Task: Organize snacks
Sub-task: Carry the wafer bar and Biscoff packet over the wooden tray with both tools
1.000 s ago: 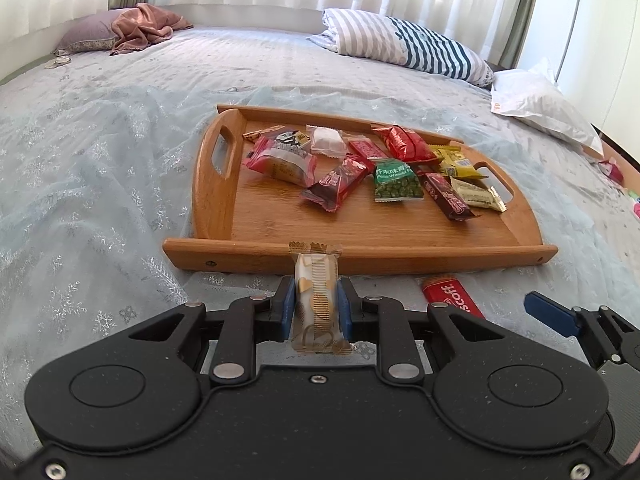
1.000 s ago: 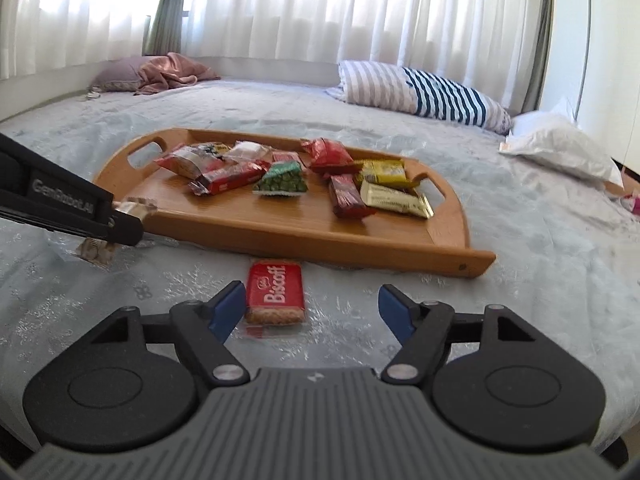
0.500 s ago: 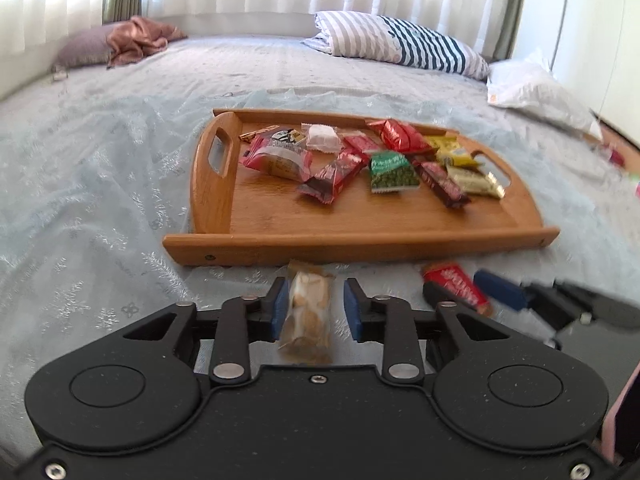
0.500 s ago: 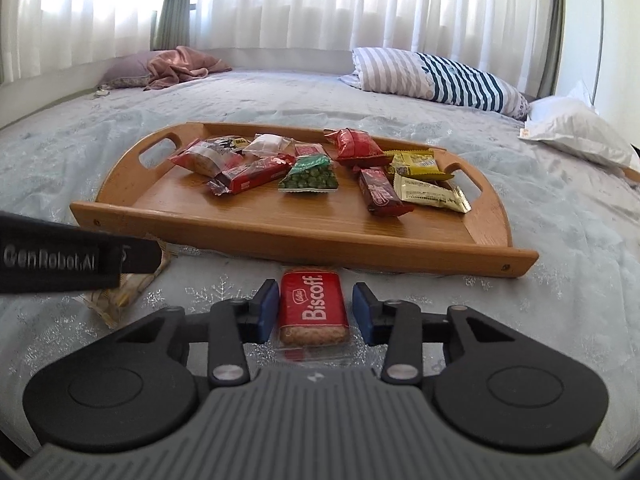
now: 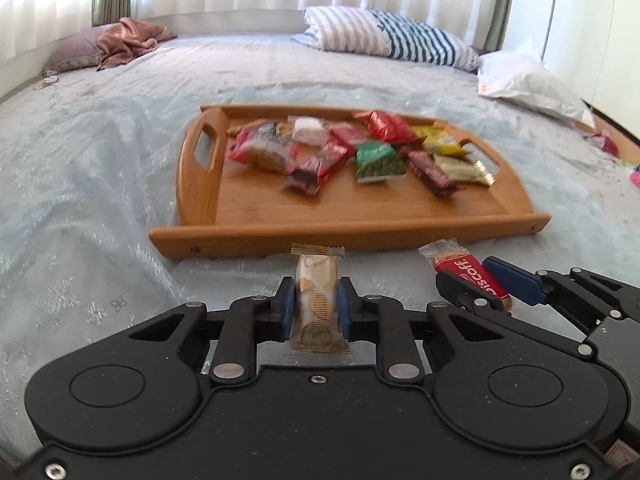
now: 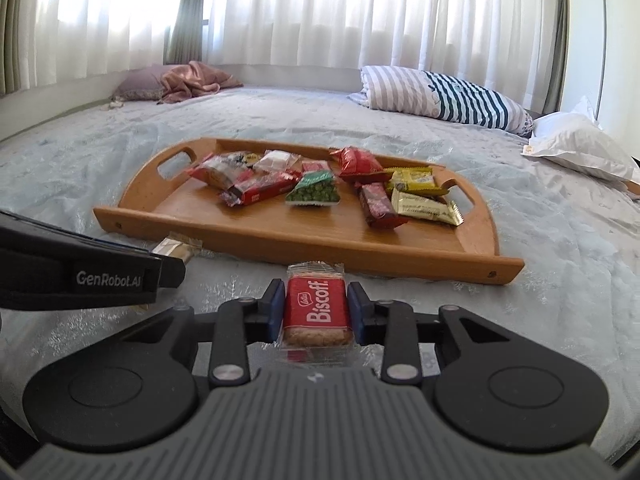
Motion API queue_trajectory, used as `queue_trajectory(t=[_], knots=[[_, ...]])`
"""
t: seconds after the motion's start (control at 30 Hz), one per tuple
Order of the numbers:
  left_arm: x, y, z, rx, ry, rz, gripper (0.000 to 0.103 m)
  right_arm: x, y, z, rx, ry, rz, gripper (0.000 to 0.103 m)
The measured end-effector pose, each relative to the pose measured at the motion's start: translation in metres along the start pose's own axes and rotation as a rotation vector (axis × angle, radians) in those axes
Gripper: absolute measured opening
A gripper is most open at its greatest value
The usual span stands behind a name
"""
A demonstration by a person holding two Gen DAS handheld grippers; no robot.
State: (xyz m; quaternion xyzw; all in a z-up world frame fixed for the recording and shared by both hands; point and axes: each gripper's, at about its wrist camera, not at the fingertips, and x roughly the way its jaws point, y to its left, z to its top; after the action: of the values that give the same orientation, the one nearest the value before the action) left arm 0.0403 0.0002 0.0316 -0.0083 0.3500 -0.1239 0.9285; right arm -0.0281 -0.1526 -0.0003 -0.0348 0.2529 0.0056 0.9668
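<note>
While the right gripper (image 6: 315,312) has just closed on the red Biscoff biscuit packet (image 6: 315,312), its blue pads press the packet's two sides just above the bed (image 6: 560,240). Beside it, the left gripper (image 5: 316,306) has been closing too and clamps a cream wafer packet (image 5: 317,300) upright between its pads. Both packets sit just short of the near rim of the wooden tray (image 6: 304,240), which lies across the way ahead. On the tray lie about ten snack packets, bunched toward the far half: several red ones, one green pea packet (image 6: 314,190), two yellow-gold ones (image 6: 420,196) and one white. Farther off lie one striped pillow (image 6: 444,98), one white pillow (image 6: 576,148) and one pink crumpled cloth (image 6: 192,80) before the curtains.
</note>
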Motion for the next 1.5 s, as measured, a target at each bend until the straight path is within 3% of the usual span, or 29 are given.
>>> queue_trajectory(t=[0.27, 0.67, 1.07, 1.5], knots=[[-0.012, 0.006, 0.026, -0.035, -0.061, 0.002, 0.021, -0.004, -0.013, 0.024, 0.046, -0.06, 0.018, 0.039], [0.025, 0.027, 0.063, -0.08, -0.038, 0.037, 0.021, 0.048, -0.023, 0.052, 0.143, -0.011, 0.091, 0.039], [0.064, 0.035, 0.075, -0.089, -0.01, 0.063, 0.021, 0.085, -0.015, 0.064, 0.149, 0.032, 0.121, 0.039], [0.081, 0.044, 0.076, -0.106, 0.004, 0.06, 0.021, 0.1, -0.004, 0.061, 0.124, 0.043, 0.126, 0.039]])
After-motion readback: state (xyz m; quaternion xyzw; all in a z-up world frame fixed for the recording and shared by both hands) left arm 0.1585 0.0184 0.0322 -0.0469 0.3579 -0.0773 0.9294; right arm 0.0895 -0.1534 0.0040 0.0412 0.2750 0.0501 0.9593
